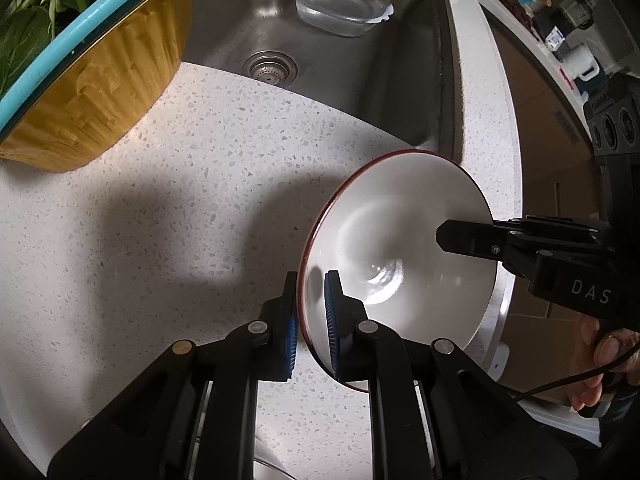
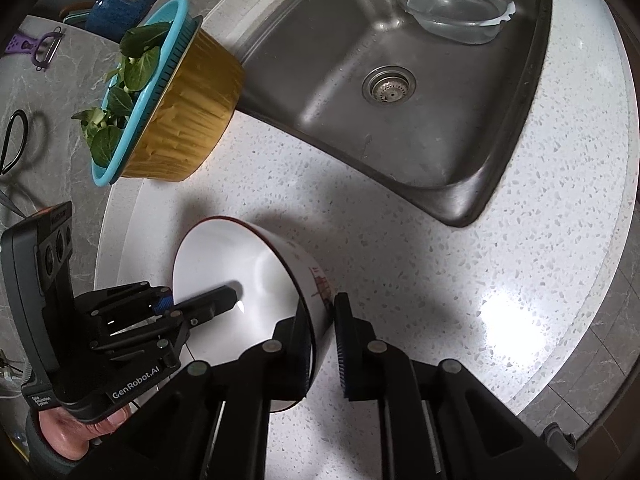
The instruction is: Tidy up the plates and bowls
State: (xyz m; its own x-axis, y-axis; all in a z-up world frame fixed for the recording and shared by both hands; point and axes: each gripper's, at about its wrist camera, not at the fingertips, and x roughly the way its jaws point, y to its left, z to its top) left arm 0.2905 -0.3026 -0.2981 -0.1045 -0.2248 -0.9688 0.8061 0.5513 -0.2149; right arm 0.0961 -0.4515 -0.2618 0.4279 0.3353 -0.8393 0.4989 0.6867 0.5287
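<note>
Gripping opposite rims, the left tongs [image 1: 310,316] and right tongs [image 2: 322,344] are both clamped on the white bowl [image 1: 400,240], holding it tilted just above the counter [image 1: 180,208], probably steadying a handover.

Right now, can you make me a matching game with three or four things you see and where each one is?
Things:
1. white bowl
2. clear container
3. leafy greens
4. drain

Places:
A. in the blue strainer basket
B. at the bottom of the sink
C. pinched by both tongs
D. in the sink's far corner

Pairs: 1-C, 2-D, 3-A, 4-B
</note>
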